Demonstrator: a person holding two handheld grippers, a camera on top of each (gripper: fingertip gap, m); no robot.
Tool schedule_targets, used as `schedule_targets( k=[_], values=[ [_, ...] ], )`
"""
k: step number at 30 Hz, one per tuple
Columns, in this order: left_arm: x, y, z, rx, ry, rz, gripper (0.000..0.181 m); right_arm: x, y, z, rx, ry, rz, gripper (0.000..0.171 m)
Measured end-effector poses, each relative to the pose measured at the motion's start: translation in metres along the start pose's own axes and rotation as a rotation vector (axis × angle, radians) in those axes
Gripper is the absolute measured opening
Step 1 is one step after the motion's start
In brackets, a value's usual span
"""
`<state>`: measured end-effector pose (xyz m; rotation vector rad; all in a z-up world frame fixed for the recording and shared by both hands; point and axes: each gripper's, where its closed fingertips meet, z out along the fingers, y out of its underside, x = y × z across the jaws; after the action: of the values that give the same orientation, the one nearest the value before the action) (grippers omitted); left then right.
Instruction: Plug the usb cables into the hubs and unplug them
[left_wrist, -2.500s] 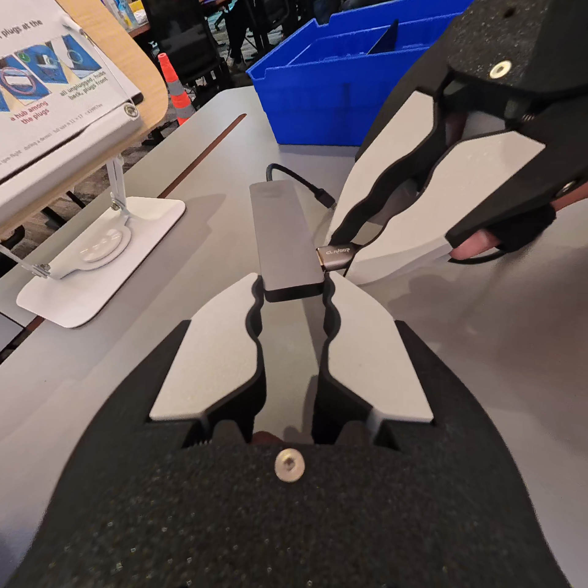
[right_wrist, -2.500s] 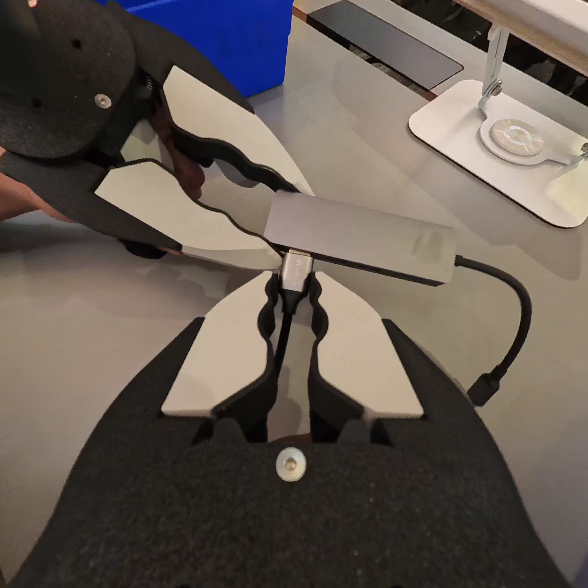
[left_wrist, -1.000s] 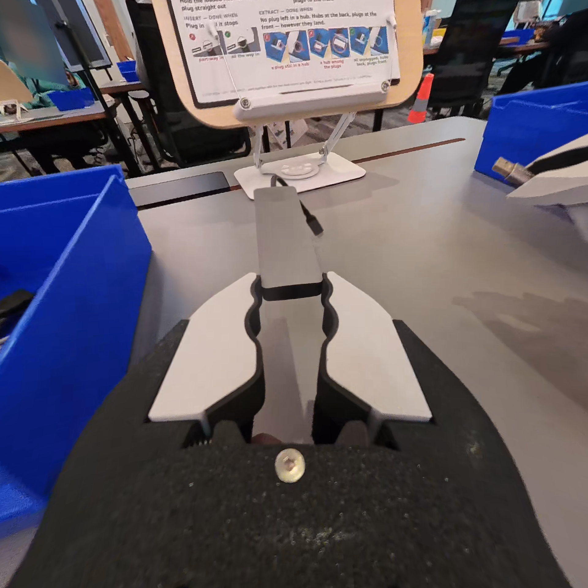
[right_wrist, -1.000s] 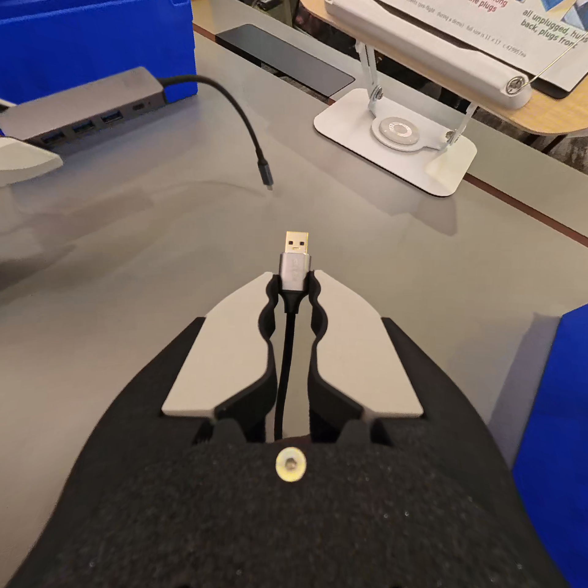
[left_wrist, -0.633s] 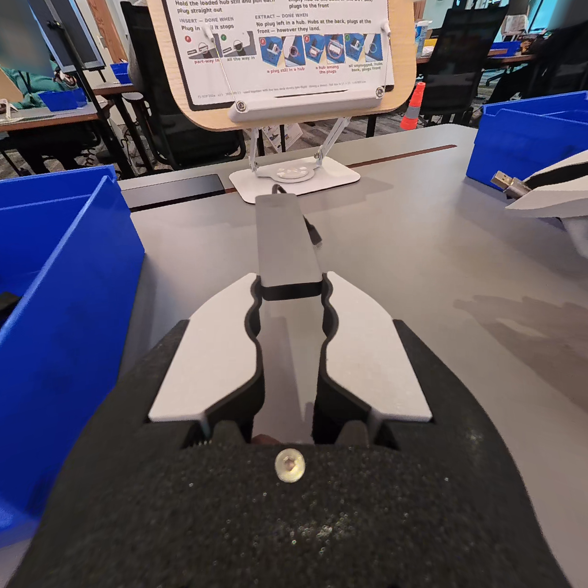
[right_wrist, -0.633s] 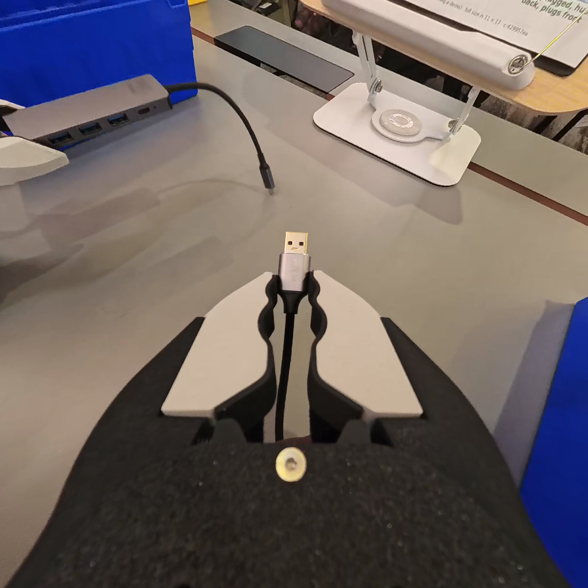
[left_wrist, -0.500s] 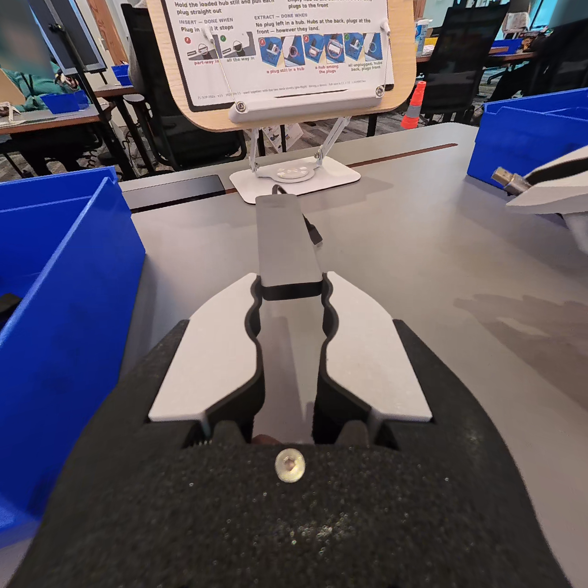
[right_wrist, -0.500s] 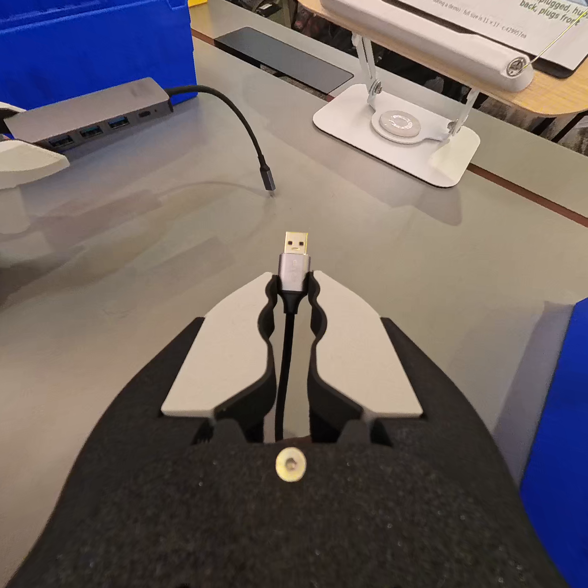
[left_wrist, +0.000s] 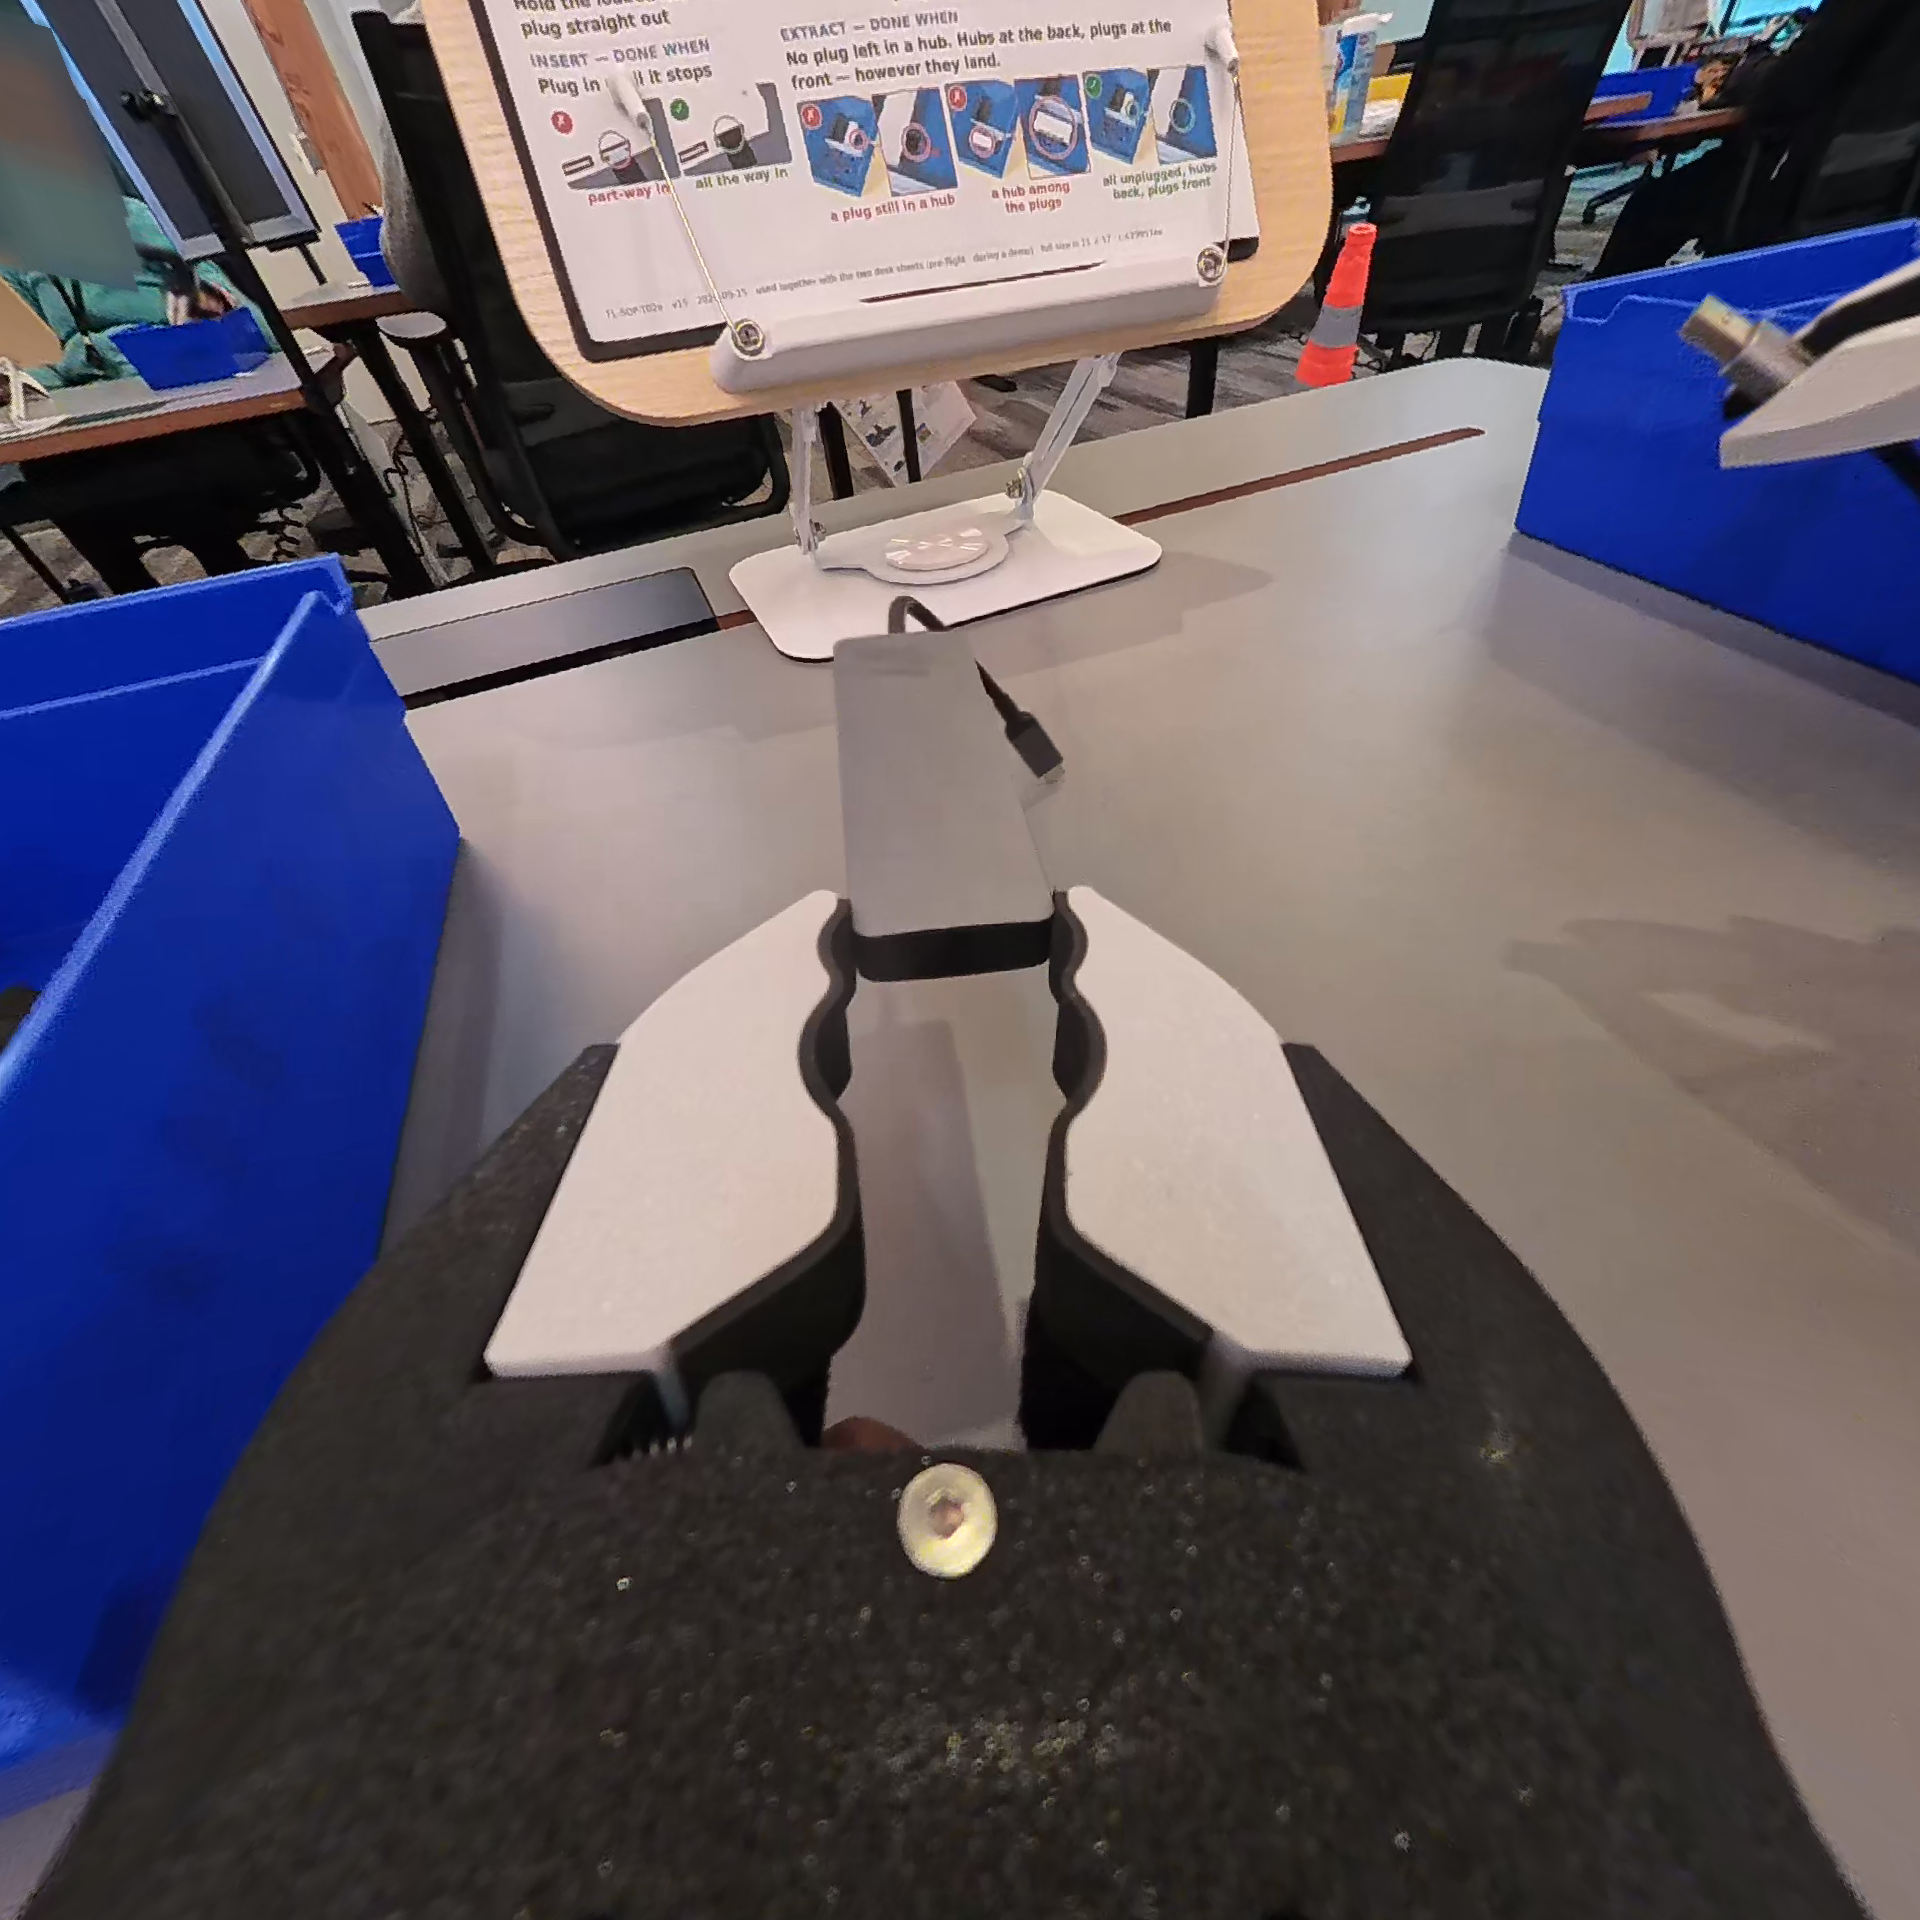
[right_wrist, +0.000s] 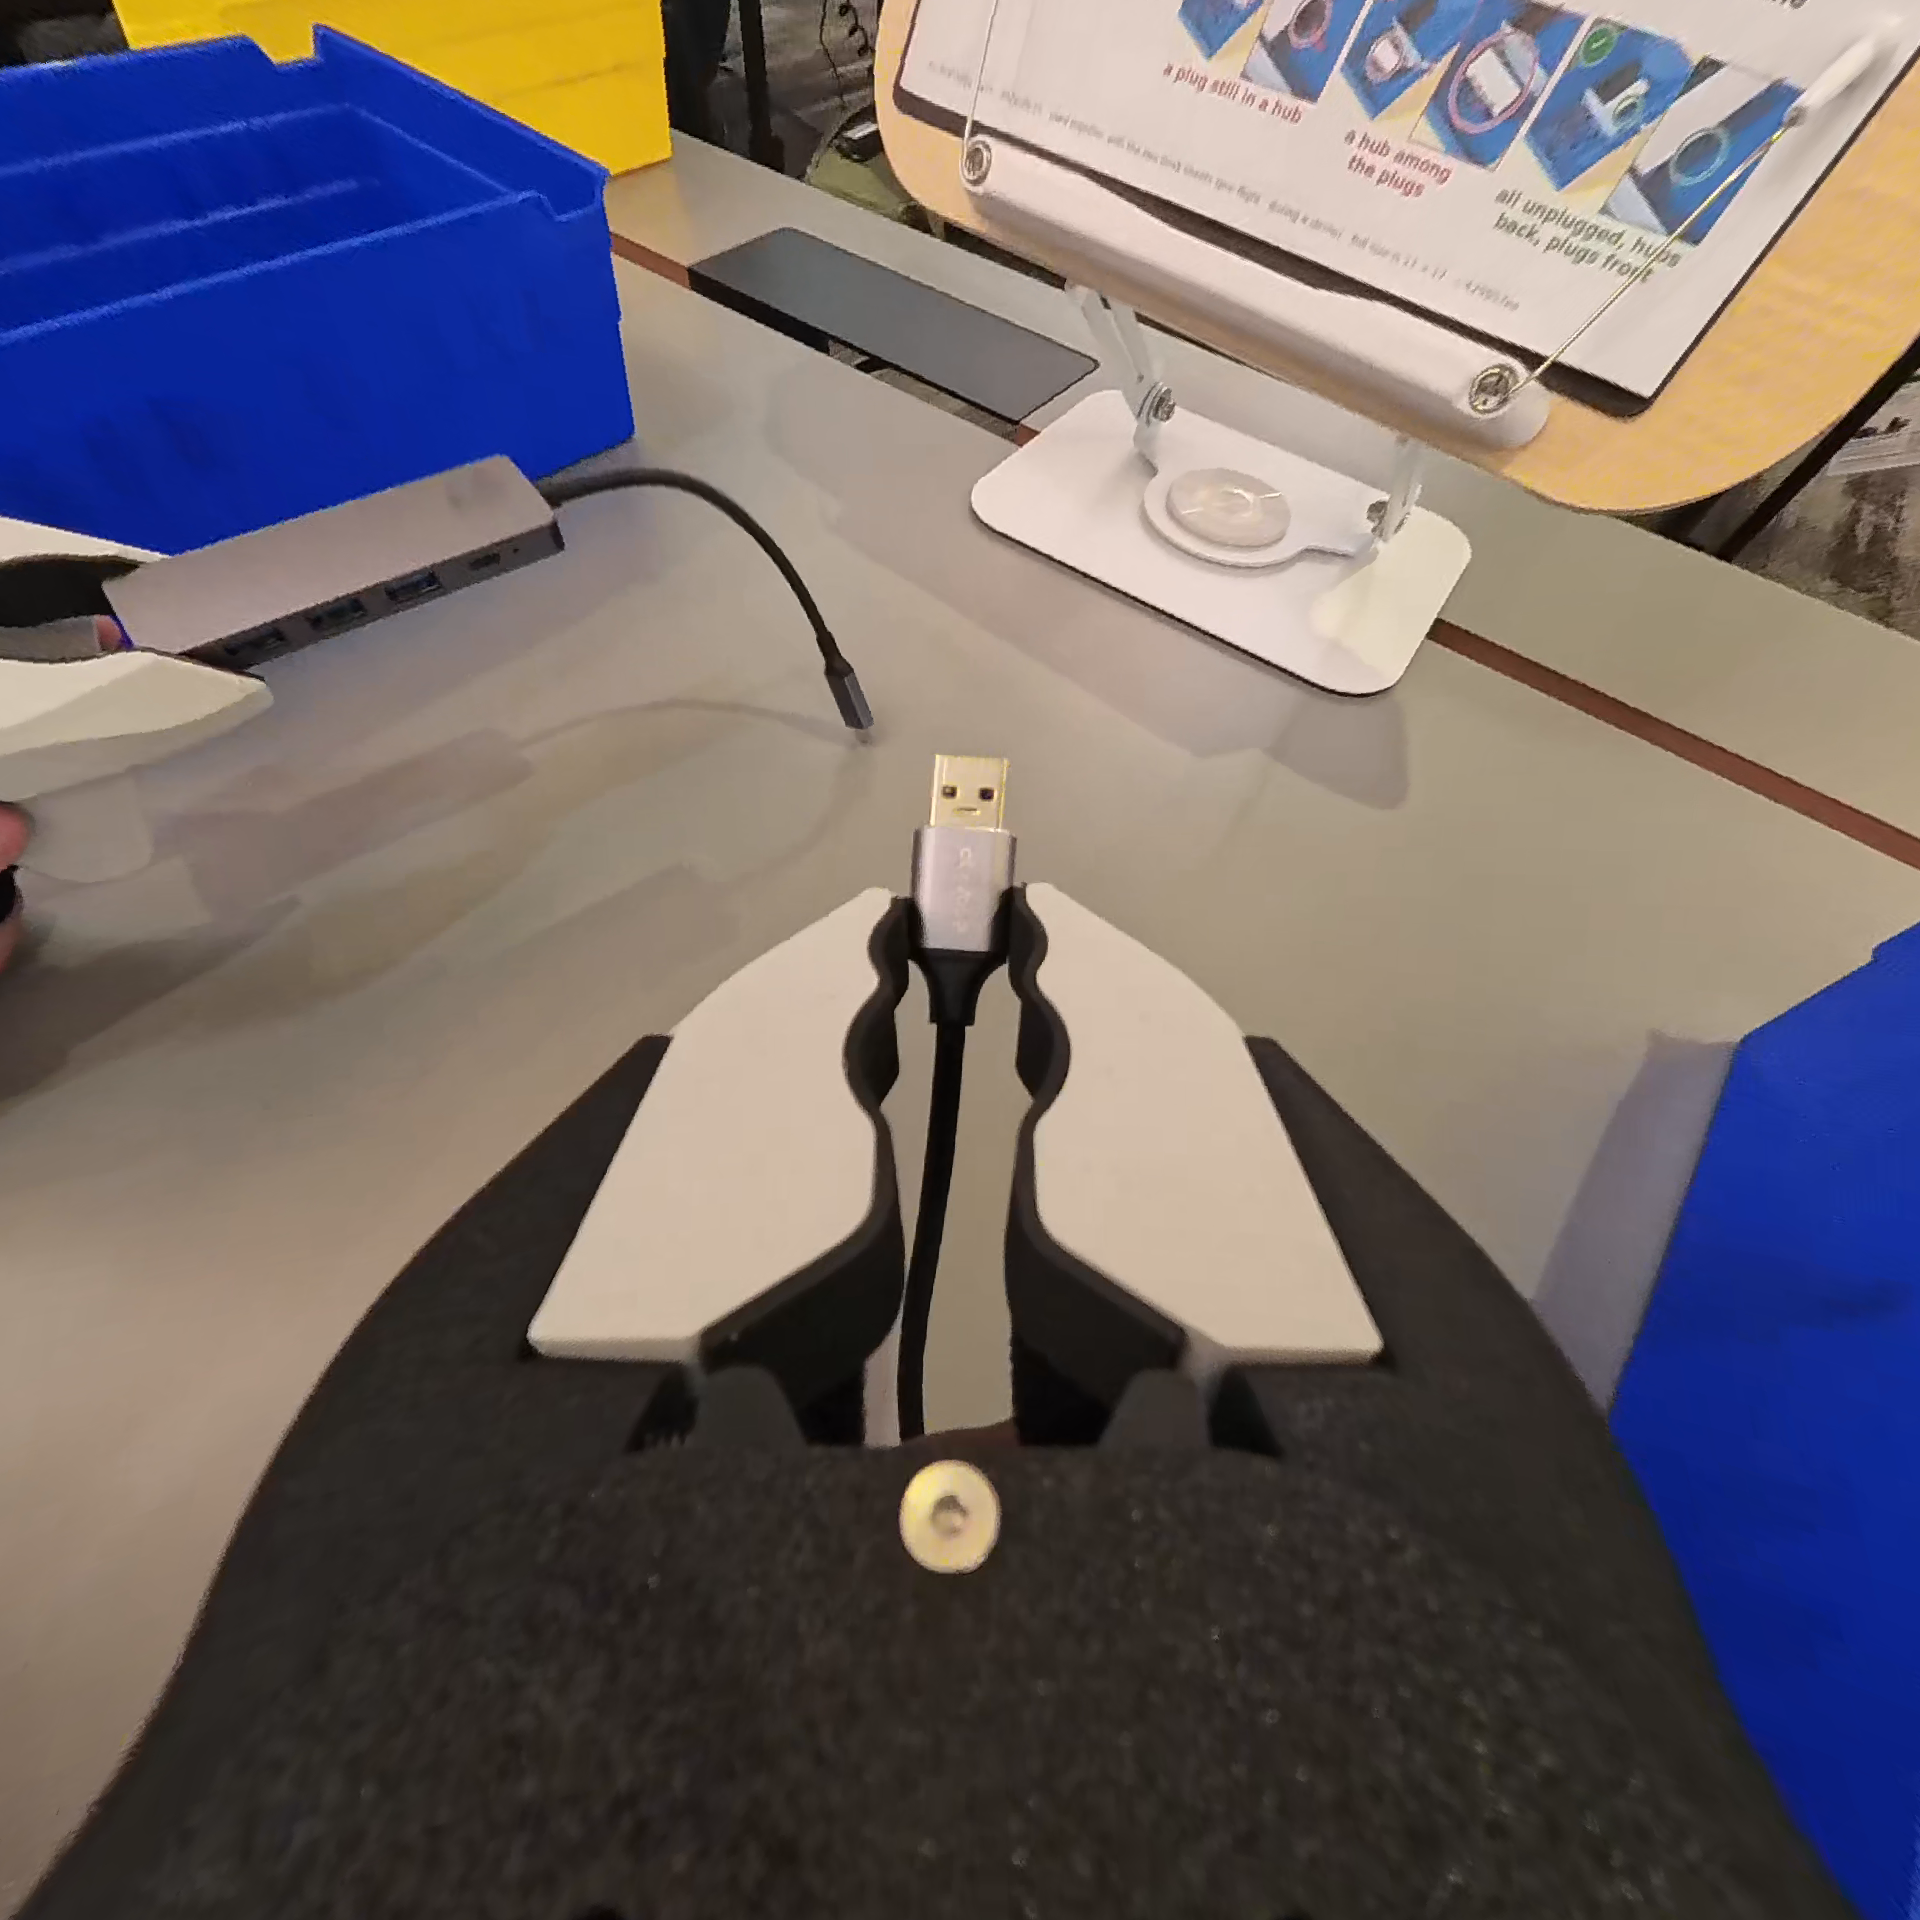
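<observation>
Two claws, each with its own piece now; moments ago the plug (right_wrist: 961, 842) sat in the hub (left_wrist: 935, 800), and it has since been pulled clear, so the unplug step looks done. Left claw (left_wrist: 951, 920), narrowed onto the hub's near end, holds it above the table (left_wrist: 1455, 831) toward twelve o'clock; its short tail cable (left_wrist: 1013, 717) dangles free. Right claw (right_wrist: 961, 904), nearly closed, pinches the plug's silver collar; hub well apart at ten o'clock.

Printed instr. sheet (left_wrist: 883, 145) on stand; small marking on plug (right_wrist: 961, 878).
</observation>
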<state>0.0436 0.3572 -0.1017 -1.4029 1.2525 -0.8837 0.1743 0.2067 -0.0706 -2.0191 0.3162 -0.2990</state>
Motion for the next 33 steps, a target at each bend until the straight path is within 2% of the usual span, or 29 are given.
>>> schedule_targets(
  k=[17, 19, 22, 24, 26, 28, 29, 33],
  values=[
    [0.002, 0.001, 0.001, -0.011, 0.002, 0.02, 0.035, 0.0, -0.003, -0.002, 0.009, -0.004, -0.01, 0.018],
    [0.003, 0.002, 0.001, -0.014, 0.003, 0.026, 0.035, 0.009, -0.02, -0.019, 0.04, -0.009, -0.033, 0.018],
    [0.004, 0.001, 0.0, -0.009, 0.009, 0.03, 0.035, 0.059, -0.063, -0.079, 0.091, 0.102, -0.181, 0.018],
    [0.005, 0.002, 0.0, -0.01, 0.012, 0.031, 0.035, 0.106, -0.084, -0.122, 0.053, 0.211, -0.275, 0.018],
    [0.006, 0.002, 0.0, -0.013, 0.015, 0.035, 0.035, 0.145, -0.089, -0.149, -0.027, 0.26, -0.345, 0.018],
    [0.007, 0.003, 0.0, -0.017, 0.018, 0.041, 0.035, 0.175, -0.079, -0.155, -0.117, 0.253, -0.396, 0.018],
    [0.007, 0.003, 0.001, -0.018, 0.018, 0.045, 0.035, 0.177, -0.062, -0.147, -0.178, 0.157, -0.417, 0.018],
    [0.008, 0.003, 0.001, -0.021, 0.014, 0.056, 0.035, 0.184, 0.058, -0.102, -0.531, -0.098, -0.457, 0.019]
  ],
)
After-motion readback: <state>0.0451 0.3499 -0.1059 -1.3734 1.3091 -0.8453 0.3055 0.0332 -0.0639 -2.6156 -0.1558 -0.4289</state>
